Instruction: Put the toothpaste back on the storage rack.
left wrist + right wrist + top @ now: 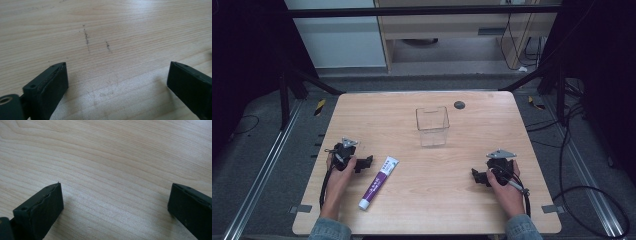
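**Starting posture: both tools parked, toothpaste tube not yet grasped**

High view. The left tool (pixel 362 163) and the right tool (pixel 479 176) rest low on the wooden tabletop (pixel 422 200), one at each side, each held in a hand. A purple-and-white toothpaste tube (pixel 379 183) lies flat just beside the left tool, on its inner side, with the white cap toward the near edge and the flat crimped end angled toward the middle of the board. A clear plastic container (pixel 432 126), upright and empty, stands well apart from the tube, past the centre of the tabletop. A small dark round fitting (pixel 459 105) sits near the far edge.

Left gripper view and right gripper view. In each, the two black jaws stand wide apart with bare wood grain between them; both tools are open and hold nothing.

Judged step: the approach has not begun. The likely work is to lift the tube and place it in the container. The next move calls for the left tool to turn toward the tube, straddle its body across the narrow width, and close before lifting.
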The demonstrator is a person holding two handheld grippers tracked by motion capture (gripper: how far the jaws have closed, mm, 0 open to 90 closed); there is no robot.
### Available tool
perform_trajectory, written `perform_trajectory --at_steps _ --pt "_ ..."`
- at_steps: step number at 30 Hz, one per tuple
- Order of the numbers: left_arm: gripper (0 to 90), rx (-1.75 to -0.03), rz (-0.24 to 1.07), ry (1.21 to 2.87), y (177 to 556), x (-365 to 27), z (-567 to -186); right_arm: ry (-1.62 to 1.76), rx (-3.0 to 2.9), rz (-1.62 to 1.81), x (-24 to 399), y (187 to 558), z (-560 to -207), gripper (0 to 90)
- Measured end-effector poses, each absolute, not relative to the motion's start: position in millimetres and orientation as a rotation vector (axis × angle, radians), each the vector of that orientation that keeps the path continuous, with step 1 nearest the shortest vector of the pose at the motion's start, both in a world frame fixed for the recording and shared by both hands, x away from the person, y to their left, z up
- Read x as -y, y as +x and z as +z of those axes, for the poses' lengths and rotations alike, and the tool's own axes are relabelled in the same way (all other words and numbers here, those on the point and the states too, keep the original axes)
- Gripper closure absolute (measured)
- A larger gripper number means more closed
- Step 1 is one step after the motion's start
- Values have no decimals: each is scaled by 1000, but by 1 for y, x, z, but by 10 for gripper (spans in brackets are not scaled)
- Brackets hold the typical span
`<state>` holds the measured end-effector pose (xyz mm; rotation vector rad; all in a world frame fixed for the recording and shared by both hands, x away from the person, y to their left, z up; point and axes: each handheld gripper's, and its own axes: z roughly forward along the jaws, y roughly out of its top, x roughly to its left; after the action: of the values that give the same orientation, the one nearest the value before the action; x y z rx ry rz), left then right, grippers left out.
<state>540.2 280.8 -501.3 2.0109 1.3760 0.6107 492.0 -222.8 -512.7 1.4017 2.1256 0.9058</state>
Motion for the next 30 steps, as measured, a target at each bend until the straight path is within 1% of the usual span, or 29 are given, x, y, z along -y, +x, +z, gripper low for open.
perform_trajectory --at_steps 5,8,14,18,22,24,30 --pt "30 -1345 642 1997 528 -279 -482 1400 -2127 905 223 492 -513 4" --pt "29 -1324 672 2022 518 -278 -472 1402 -2126 906 223 492 -513 4" --pt "32 -1306 680 2010 509 -277 -456 1400 -2127 905 223 492 -513 4" --pt "29 -1261 634 1999 501 -279 -447 1402 -2126 906 223 492 -513 4" --pt "32 -1222 603 2038 497 -276 -441 1402 -2126 906 223 492 -513 4" --pt "42 -1205 576 2079 494 -270 -438 1400 -2127 905 223 492 -513 4" --pt "53 -1152 544 2126 491 -256 -431 1400 -2127 905 223 492 -513 4"
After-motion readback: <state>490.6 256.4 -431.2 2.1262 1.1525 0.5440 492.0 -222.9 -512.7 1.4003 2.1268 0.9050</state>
